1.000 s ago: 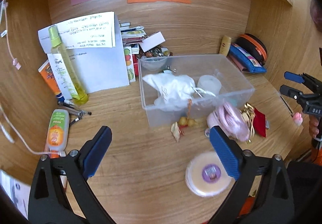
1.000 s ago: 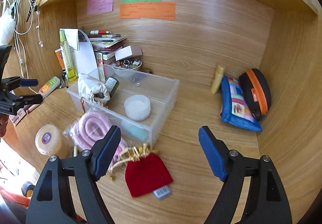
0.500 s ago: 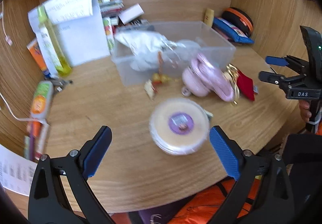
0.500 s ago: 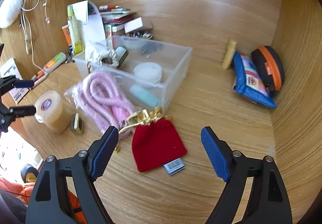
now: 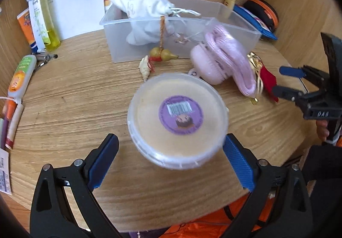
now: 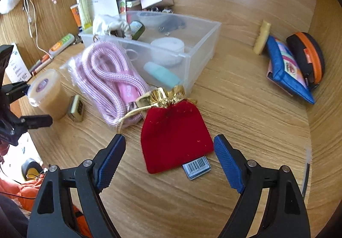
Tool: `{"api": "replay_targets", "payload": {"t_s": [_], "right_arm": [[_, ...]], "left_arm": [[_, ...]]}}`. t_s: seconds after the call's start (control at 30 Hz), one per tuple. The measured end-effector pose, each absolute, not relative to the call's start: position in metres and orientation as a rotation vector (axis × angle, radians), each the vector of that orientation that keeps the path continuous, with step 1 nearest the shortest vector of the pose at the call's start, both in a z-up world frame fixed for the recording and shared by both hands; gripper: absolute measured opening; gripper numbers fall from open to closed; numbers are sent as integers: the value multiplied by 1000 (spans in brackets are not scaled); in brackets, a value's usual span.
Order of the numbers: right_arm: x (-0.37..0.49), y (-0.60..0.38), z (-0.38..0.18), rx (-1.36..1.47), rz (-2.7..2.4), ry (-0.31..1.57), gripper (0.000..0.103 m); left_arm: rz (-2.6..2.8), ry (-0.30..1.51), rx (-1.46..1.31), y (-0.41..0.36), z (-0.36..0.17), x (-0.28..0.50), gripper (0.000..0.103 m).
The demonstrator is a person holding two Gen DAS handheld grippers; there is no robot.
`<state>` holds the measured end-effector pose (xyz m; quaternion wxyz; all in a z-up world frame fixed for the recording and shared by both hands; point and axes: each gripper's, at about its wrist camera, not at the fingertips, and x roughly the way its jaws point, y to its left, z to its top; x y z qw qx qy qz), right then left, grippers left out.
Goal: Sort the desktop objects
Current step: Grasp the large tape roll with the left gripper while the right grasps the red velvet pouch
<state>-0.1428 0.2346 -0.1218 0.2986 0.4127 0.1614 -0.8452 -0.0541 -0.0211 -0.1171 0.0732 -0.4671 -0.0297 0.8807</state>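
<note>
A round clear tub (image 5: 178, 119) with a purple sticker stands on the wooden desk, just ahead of my open left gripper (image 5: 171, 160); it also shows in the right wrist view (image 6: 46, 92). A red velvet pouch (image 6: 175, 137) with a gold top lies between the fingers of my open right gripper (image 6: 170, 162), over a barcode tag (image 6: 197, 167). A bagged pink rope (image 6: 109, 80) leans against the clear plastic bin (image 6: 205, 45). The bin holds a white drawstring bag (image 5: 145, 18), a white jar (image 6: 166, 47) and a teal tube (image 6: 160, 73).
A blue pouch (image 6: 286, 71) and an orange-zipped case (image 6: 305, 56) lie at the right wall. A yellow bottle (image 5: 43, 13), papers, pens and a green-orange tube (image 5: 21, 75) crowd the left. A shell charm (image 5: 146, 66) lies before the bin. The desk's front edge is near both grippers.
Both grippers have moved down and closer to the desk: the left one towards the round tub, the right one towards the red pouch. Both stay open.
</note>
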Motion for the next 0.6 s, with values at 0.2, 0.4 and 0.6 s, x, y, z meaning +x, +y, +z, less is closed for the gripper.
{"api": "replay_targets", "payload": {"t_s": [0.2,0.4,0.6], "right_arm": [[-165,229,-136,1157,-2223,463,82],[-177,225,-142,1163,-2214,491,81],[-175,226,-142,1138,-2214,488,73]], "left_arm": [[2708,-104,-1367,-20,-119,-61,99],[2744,-155,-1343,-24,-120,-66,97],[2723,-178,-1343,-19,-124,-69,75]]}}
